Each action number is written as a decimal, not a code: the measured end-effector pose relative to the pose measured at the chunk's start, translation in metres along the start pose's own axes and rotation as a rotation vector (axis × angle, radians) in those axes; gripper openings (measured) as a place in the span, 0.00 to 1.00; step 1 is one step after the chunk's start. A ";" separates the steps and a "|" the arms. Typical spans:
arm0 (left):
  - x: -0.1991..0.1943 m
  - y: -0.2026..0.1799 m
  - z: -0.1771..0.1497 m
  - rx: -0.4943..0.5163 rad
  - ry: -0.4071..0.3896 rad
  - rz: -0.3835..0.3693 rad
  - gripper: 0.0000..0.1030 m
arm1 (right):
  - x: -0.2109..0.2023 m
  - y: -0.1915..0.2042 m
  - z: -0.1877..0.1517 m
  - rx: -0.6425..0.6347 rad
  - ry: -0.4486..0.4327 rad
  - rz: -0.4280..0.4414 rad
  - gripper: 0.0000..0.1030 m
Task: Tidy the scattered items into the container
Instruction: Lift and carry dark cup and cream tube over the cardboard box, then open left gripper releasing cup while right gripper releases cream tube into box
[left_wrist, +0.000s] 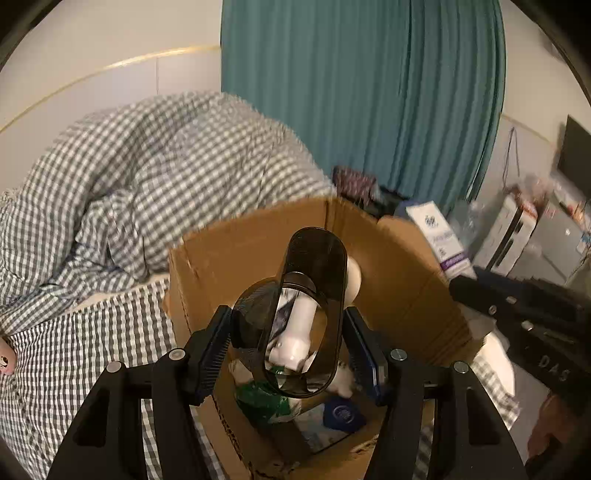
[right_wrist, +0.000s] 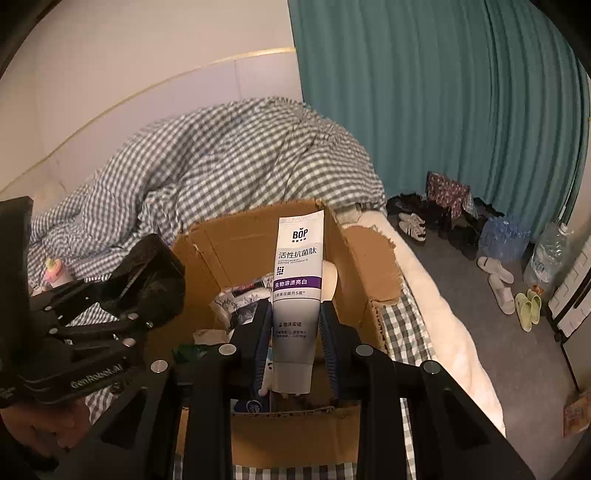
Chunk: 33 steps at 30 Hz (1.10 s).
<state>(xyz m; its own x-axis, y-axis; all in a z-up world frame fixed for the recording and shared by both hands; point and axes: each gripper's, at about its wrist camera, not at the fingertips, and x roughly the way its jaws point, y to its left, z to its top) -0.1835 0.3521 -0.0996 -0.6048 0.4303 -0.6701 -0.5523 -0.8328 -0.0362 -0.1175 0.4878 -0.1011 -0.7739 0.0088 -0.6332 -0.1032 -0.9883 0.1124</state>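
An open cardboard box (left_wrist: 388, 266) stands on the checked bed; it also shows in the right wrist view (right_wrist: 236, 243). My left gripper (left_wrist: 291, 343) is shut on a dark translucent plastic holder (left_wrist: 314, 280) and holds it over the box. My right gripper (right_wrist: 295, 332) is shut on a white and purple BOP toothpaste tube (right_wrist: 297, 280), upright over the box. The box holds a green packet (left_wrist: 266, 398), a white bottle (left_wrist: 295, 332) and printed packets (right_wrist: 240, 302). The tube also shows at the right of the left wrist view (left_wrist: 439, 236).
A rumpled grey-checked duvet (left_wrist: 147, 177) lies behind the box. A small pink item (right_wrist: 55, 271) lies on the bed at left. A teal curtain (right_wrist: 443, 103) hangs behind. Shoes and slippers (right_wrist: 498, 284), water bottles (right_wrist: 546, 254) and a patterned bag (right_wrist: 447, 194) lie on the floor at right.
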 end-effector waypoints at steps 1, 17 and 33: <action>0.005 0.001 -0.001 -0.002 0.015 -0.001 0.60 | 0.004 0.000 0.000 -0.002 0.009 0.001 0.25; 0.055 0.002 -0.013 0.020 0.182 -0.027 0.60 | 0.060 -0.002 -0.014 -0.023 0.172 0.007 0.26; 0.026 0.007 -0.002 0.021 0.107 -0.001 0.76 | 0.025 0.007 -0.002 -0.013 0.061 -0.038 0.51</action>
<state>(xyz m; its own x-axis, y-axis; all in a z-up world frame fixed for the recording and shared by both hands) -0.2014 0.3567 -0.1185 -0.5406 0.3905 -0.7452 -0.5653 -0.8246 -0.0219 -0.1360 0.4808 -0.1176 -0.7299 0.0372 -0.6825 -0.1235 -0.9893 0.0781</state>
